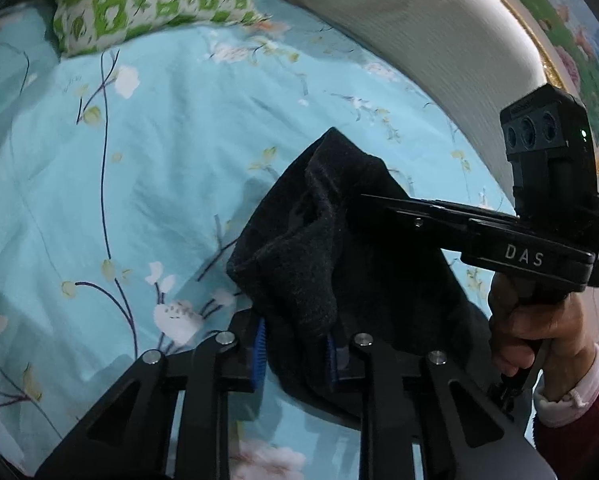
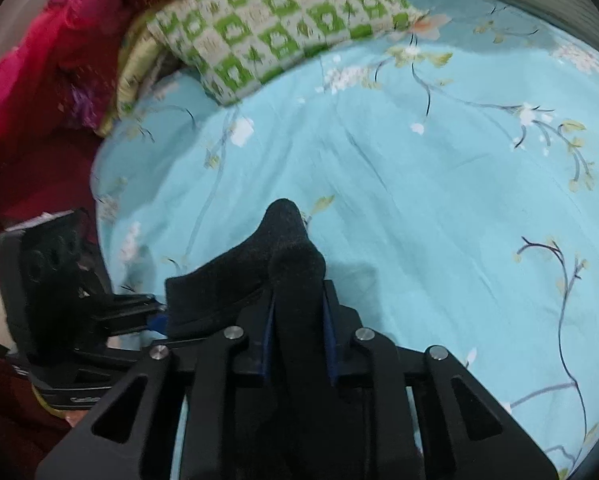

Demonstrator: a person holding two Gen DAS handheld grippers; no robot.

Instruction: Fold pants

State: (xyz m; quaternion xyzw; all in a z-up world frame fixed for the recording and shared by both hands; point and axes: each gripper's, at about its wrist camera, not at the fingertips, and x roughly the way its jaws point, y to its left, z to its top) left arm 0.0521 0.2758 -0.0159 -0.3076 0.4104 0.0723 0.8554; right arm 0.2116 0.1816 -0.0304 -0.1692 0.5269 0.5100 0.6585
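Bed: blue floral sheet (image 1: 147,168) fills most of both views and I see no garment lying on it, folded or flat; my read is that the fold is early or mid-way, with everything left to lay down and crease.
Headboard: pale padded curve (image 1: 419,40) runs across the upper right of the left wrist view, well apart from my work.
Pillow: green checked pillow (image 2: 283,24) sits at the top centre of the right wrist view; a red blanket (image 2: 39,52) is bunched at upper left.
Pants: black pants (image 1: 319,248) are lifted off the bed, bunched in the lower centre of both views and held between my two tools.
Left tool: left tool (image 1: 295,354) is closed most of the way on a thick wad of the pants, blue pads pressing either side.
Right tool: right tool (image 2: 297,340) is clamped on another bunch of the pants at lower centre; in the left wrist view it comes in from the right edge, tips buried in the cloth.
Hidden: I cannot tell waistband from legs, nor how many layers I hold. The rest of the garment hangs below the frame, cut off. Both views are motion-blurred, so fold lines are not readable.
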